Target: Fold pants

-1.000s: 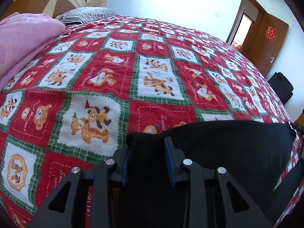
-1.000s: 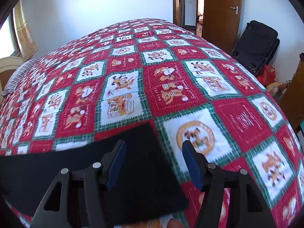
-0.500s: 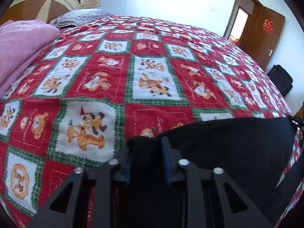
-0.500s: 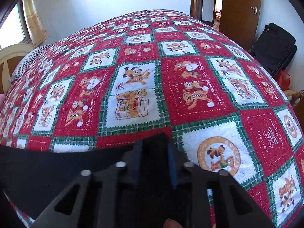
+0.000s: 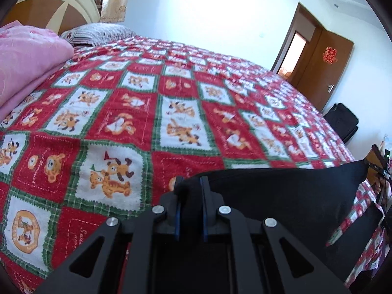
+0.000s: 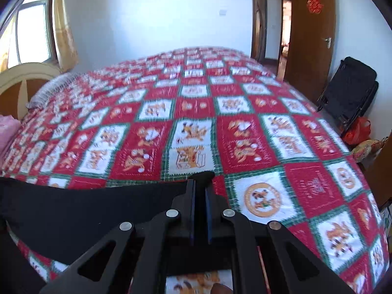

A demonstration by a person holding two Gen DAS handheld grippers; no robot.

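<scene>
The black pants [image 5: 281, 196] lie across the near edge of the bed with the red, white and green checked cover [image 5: 186, 112]. My left gripper [image 5: 191, 183] is shut on the left corner of the pants and holds it raised off the cover. My right gripper [image 6: 200, 183] is shut on the right corner of the pants [image 6: 93, 210], also lifted. The cloth stretches taut between the two grippers. The lower part of the pants is hidden under the gripper bodies.
A pink quilt [image 5: 27, 68] lies at the left by the headboard, with a striped pillow [image 5: 98, 33] behind it. A brown door [image 6: 308, 31] and a black bag [image 6: 348, 93] stand beyond the bed's right side. The checked cover [image 6: 196, 112] spreads out ahead.
Both grippers closed on the pants' corners, the right from wide open, and then lifted the edge up off the cover. Both views tilted upward.
</scene>
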